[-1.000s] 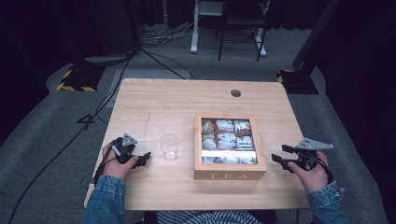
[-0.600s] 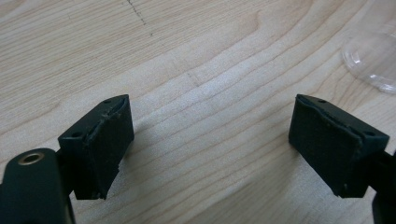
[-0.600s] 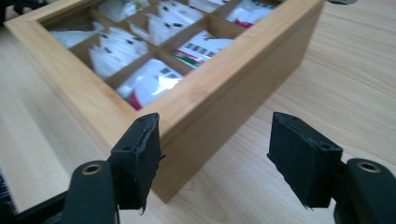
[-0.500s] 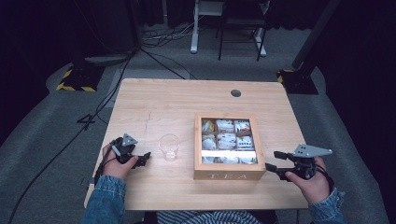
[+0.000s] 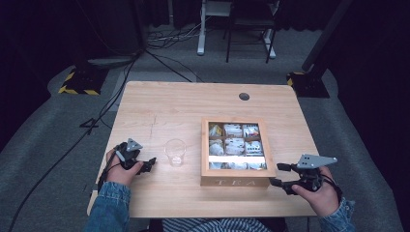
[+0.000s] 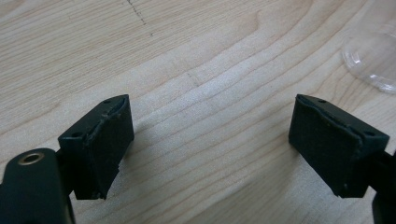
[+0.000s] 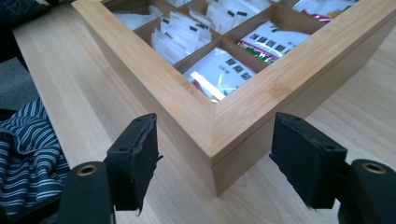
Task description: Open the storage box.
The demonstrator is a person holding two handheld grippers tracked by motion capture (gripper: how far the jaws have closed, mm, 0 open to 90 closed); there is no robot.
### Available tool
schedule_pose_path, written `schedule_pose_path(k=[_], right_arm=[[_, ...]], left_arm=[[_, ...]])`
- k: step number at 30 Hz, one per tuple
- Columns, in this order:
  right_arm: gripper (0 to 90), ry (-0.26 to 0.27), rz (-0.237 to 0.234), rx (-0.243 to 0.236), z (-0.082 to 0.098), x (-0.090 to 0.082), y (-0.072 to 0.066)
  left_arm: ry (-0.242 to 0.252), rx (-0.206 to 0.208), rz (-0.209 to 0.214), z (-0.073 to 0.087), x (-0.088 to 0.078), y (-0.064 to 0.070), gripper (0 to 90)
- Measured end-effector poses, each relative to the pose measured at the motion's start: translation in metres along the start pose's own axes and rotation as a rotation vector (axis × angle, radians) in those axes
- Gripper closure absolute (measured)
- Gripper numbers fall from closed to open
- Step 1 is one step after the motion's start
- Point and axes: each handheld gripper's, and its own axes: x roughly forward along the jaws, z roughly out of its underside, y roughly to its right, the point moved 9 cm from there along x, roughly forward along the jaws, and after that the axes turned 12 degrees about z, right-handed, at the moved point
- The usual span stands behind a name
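A wooden table point(image 5: 159, 104) is sitting under a camera looking down from above, with a person's 2 denim-sleeved forearms coming in from the near edge. On the right half of the table, near the person, a wooden tea box point(image 5: 235, 151) is lying flat, its lid closed. Its long axis is running from the near edge towards the far edge, and the front panel carrying the word TEA is facing the person.

Through the lid's window, rows of tea bags are showing in separate compartments.

The right gripper point(image 5: 279, 175) is hovering just beside the box's near right corner, pointing left towards it. Its jaws are standing roughly half open, with 1 on each side of that corner, and they are holding nothing; they have just been opening a little. Whether either jaw is touching the wood is hard to tell.

The left gripper point(image 5: 149, 165) is resting at the near left of the table, pointing right towards a clear plastic cup point(image 5: 175, 152) standing upright between it and the box. Its jaws are spread wide and are gripping nothing.

The right gripper view is looking straight at the box's corner point(image 7: 215, 140), showing the seam where lid meets base and printed labels on the packets, along with a striped shirt point(image 7: 21, 154) at the left. The left gripper view is showing bare wood grain between its 2 black pads point(image 6: 100, 140), and the cup's rim point(image 6: 373, 60) at the upper right.
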Motion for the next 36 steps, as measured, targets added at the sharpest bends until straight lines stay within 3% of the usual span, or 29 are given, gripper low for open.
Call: schedule_pose_path(k=[8, 20, 36], right_arm=[[32.4, -0.033, 0.010, -0.008, 0.007, 0.007, 0.000], [52.0, -0.061, 0.040, -0.068, 0.012, 0.010, 0.000], [55.0, -0.063, 0.079, -0.109, 0.009, 0.007, 0.000]], left_arm=[[0.000, 0.000, 0.000, 0.000, 0.000, 0.000, 14.4], [0.000, 0.000, 0.000, 0.000, 0.000, 0.000, 14.4], [0.000, 0.000, 0.000, 0.000, 0.000, 0.000, 14.4]])
